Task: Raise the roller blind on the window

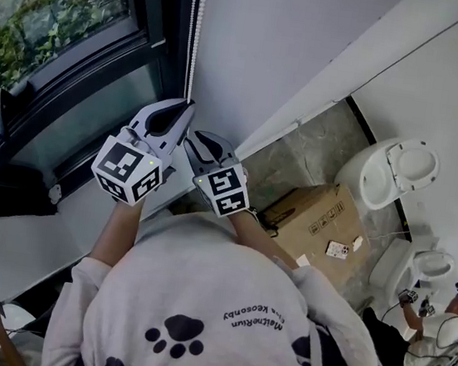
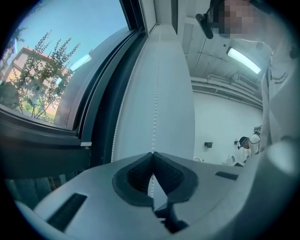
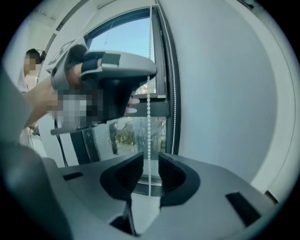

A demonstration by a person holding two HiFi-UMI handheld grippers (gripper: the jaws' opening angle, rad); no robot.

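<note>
Bead chain: white, fine-beaded, two strands hanging straight down the pale wall just beside the window frame.

Left gripper: arm extended towards the window, tool held level, jaws pinched together on one strand.

Right gripper: just below the left on that strand, tipped slightly downward, jaws apart, with the strand running between them clear of both pads.

I see a grey marbled tile floor running along the foot of the white wall. 1 brown cardboard box sits on it, closest to me. 2 white toilets stand loose on the tiles beyond the box: 1 with its lid raised, and 1 smaller bowl just beside the box's far corner.
</note>
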